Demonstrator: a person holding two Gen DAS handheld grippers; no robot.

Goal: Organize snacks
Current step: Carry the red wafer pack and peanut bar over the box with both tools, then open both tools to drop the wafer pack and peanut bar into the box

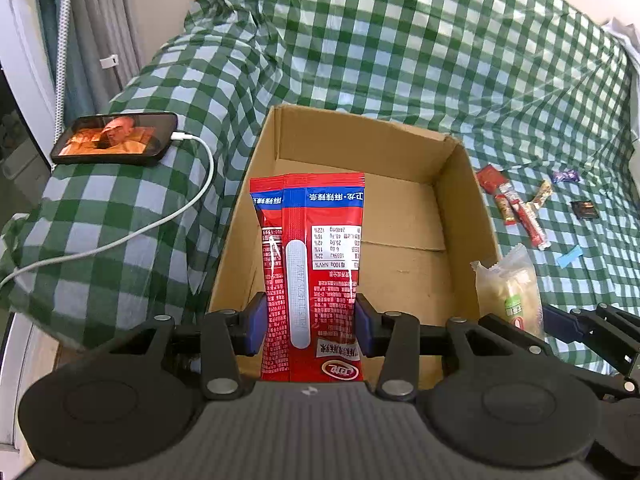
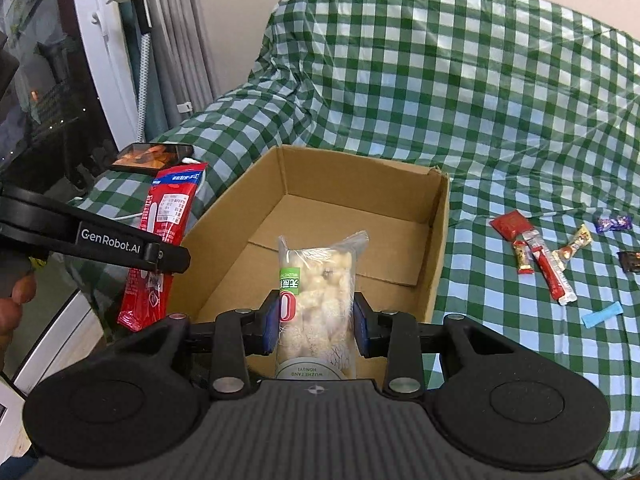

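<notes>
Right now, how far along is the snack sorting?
Done: nothing; the cardboard box looks empty. In hand: left gripper holds two red packets, right gripper holds a clear bag of puffed snacks, both above the box. Left: small wrapped snacks on the checked cloth.

box: matt cardboard | red packet: glossy plastic | cover: checked cloth

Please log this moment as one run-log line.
left fingers: hold red foil packets | right fingers: hold clear puffed-snack bag | brown cardboard box: empty
</notes>
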